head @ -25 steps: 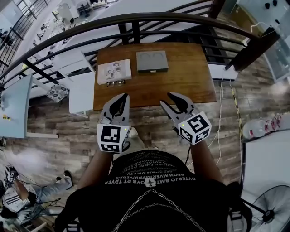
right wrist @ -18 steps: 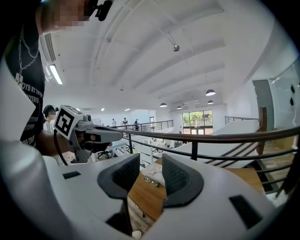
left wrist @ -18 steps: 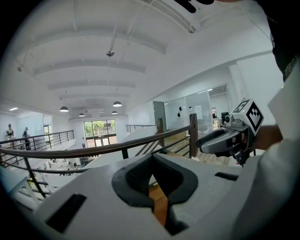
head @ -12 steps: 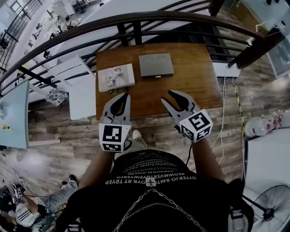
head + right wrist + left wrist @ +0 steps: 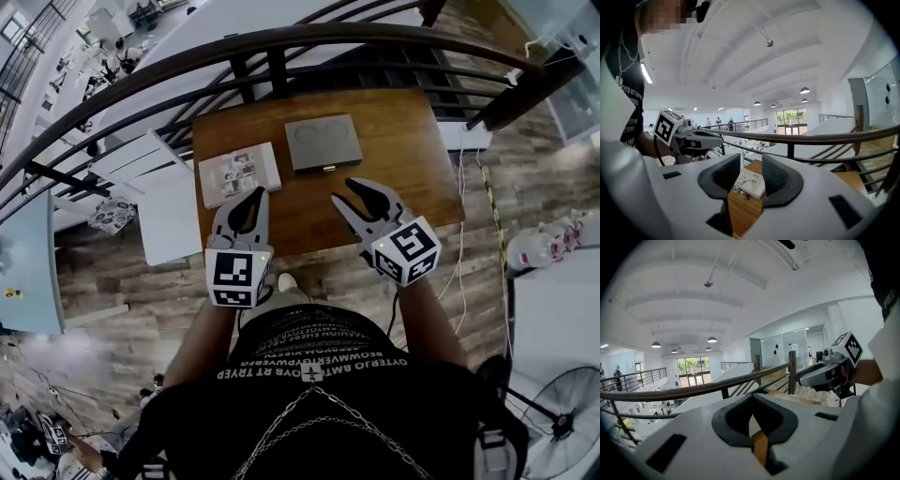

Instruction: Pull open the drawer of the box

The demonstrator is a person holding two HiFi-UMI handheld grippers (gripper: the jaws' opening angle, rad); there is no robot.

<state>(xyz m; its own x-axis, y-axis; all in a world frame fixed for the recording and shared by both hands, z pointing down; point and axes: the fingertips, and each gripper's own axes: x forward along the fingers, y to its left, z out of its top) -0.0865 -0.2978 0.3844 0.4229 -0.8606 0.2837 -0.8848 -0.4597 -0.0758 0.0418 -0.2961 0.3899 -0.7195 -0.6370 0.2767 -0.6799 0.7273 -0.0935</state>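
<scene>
Mezzanine by a dark railing (image 5: 281, 42), wood-plank floor below. A wooden worktop (image 5: 403, 178) stood against the rail.

Change over the last second: both claws advanced from over the floor to over the worktop's near edge. The grey box (image 5: 322, 142) did not shift on the worktop and sat at the back centre, well ahead of both claws. Neither claw touched it. So this was the approach only, and the pull was not yet begun.

Left claw (image 5: 257, 192): tips pressed together, nothing pinched, only bare wood seen through the slit behind the tips. Right claw (image 5: 341, 190): spread, nothing between the pads. It lined up closer to the box front than the left did, so it was probably the one meant for the drawer.

Containers: the box was the only one. Its drawer was shut, flush with the front face, with what looked like a small pull (image 5: 327, 169) at the near edge. Contents were hidden. Two round embossed marks showed on the lid, and nothing sat on top.

Left of the box lay a white printed booklet (image 5: 240, 173), with a pair of glasses (image 5: 739, 191) just beside its near edge.
</scene>
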